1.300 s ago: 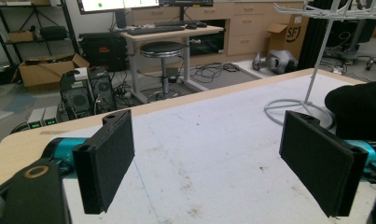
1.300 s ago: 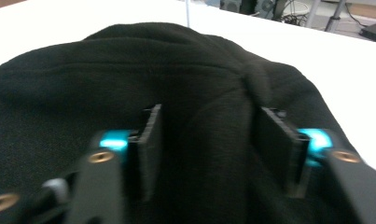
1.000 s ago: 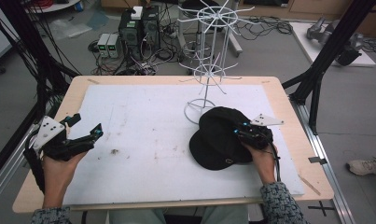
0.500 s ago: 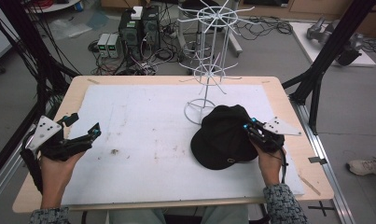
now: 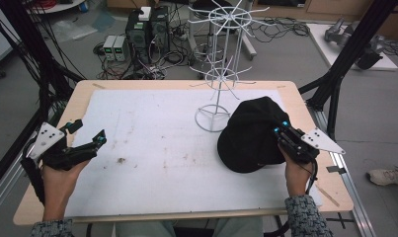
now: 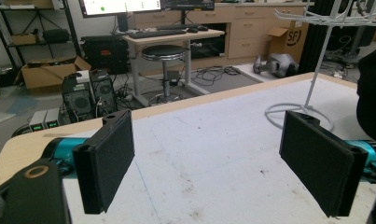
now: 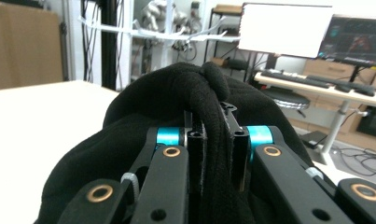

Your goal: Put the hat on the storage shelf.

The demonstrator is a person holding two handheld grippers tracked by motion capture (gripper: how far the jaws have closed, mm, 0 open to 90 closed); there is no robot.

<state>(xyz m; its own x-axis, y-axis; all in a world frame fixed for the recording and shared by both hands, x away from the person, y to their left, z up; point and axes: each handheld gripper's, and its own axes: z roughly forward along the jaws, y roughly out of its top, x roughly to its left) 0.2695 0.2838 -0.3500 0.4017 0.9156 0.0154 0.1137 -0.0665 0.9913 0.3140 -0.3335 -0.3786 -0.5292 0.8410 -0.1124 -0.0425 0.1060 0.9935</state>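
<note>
The white mat (image 5: 152, 148) lies open between both hands. Right of centre, the wire rack (image 5: 217, 84) and black hat (image 5: 251, 136) block passage.

Black grippers w/ teal joints, brass-ringed screws, grey 3-cornered top plates; flat black pads on jaws; speckled grey knit sleeves (image 5: 305, 217).
</note>
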